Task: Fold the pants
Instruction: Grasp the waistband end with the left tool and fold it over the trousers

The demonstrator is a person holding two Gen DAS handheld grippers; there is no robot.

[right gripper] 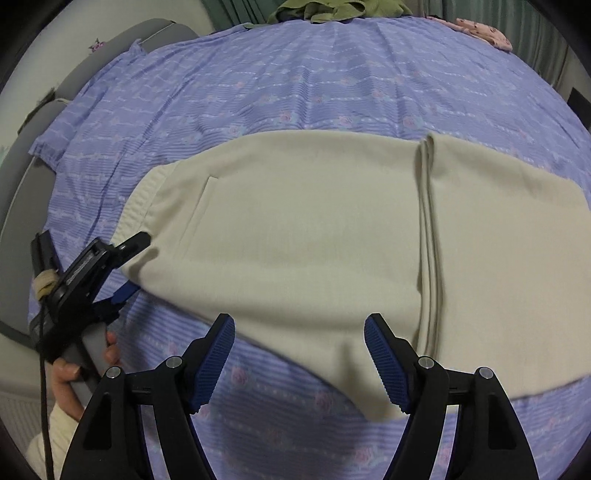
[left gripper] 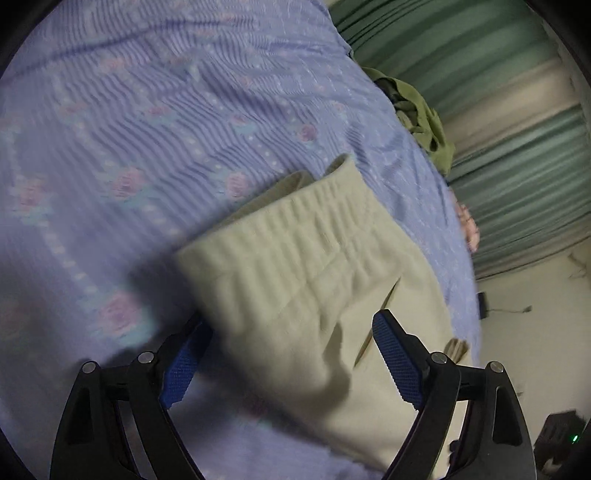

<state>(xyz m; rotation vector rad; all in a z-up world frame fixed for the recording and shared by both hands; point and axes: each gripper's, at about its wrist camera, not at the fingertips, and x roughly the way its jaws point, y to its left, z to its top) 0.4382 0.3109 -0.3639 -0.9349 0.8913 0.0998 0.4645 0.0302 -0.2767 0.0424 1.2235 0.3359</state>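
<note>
Cream pants (right gripper: 314,229) lie flat across a purple flowered bedsheet (right gripper: 295,74), waistband to the left, with the leg ends folded back over the thighs at a seam line (right gripper: 428,240). My right gripper (right gripper: 299,336) hovers open over the near edge of the pants, touching nothing. My left gripper (right gripper: 135,264) is open at the waistband's near corner, one finger above the cloth and one at its edge. In the blurred left wrist view the ribbed waistband (left gripper: 295,236) lies just ahead of the open left gripper (left gripper: 291,343), with the cloth below the gap and the pads not pressing on it.
A crumpled green garment (right gripper: 332,9) and a pink cloth (right gripper: 484,31) sit at the bed's far edge, in front of green curtains (left gripper: 498,74). A grey padded bed frame (right gripper: 22,206) runs along the left. A person's hand (right gripper: 70,376) holds the left gripper's handle.
</note>
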